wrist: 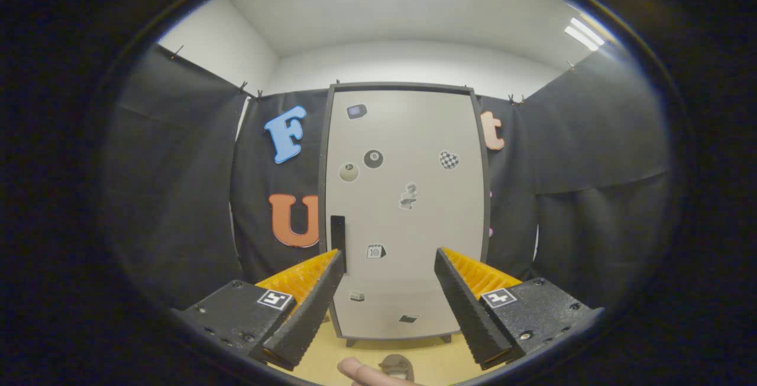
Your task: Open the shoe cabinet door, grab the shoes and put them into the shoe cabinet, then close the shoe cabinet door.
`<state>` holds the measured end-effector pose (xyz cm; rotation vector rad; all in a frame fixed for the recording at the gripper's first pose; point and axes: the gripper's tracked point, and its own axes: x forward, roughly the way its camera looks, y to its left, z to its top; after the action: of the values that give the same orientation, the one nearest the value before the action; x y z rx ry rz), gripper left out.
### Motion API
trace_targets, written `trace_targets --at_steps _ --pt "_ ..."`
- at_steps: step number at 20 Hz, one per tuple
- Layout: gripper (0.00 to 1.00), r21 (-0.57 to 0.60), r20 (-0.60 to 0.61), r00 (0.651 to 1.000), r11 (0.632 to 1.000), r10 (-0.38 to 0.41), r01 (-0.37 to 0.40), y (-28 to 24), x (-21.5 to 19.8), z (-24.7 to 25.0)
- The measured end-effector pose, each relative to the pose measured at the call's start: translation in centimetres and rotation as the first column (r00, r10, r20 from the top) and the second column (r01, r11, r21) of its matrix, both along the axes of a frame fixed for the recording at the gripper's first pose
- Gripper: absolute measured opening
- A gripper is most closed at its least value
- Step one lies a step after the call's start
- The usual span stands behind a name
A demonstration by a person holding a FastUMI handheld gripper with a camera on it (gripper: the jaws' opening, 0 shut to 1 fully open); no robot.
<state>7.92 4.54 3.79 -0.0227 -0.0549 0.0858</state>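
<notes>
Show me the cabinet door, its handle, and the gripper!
Door (408,138): gripper view, on its bare pale front, shut.
Handle (337,235): gripper view, on the dark bar at the door's edge, above one fingertip.
Gripper (388,257): gripper view, midway between its fingertips, open, short of the door.
</notes>
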Motion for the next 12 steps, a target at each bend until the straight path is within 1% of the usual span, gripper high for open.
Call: trace_targets --at_steps 3,8,10,12 --pt "1.00 0.043 -0.036 0.996 0.996 0.084 -0.082 2.8 4.0 -0.7" --pt "1.00 0.095 -0.112 0.981 0.984 0.160 -0.150 6.4 11.3 -2.4" --pt "1.00 0.083 -0.114 0.981 0.986 0.156 -0.147 7.6 14.7 -2.7" --pt "1.00 0.054 -0.119 0.981 0.988 0.151 -0.146 8.5 17.2 -3.2"
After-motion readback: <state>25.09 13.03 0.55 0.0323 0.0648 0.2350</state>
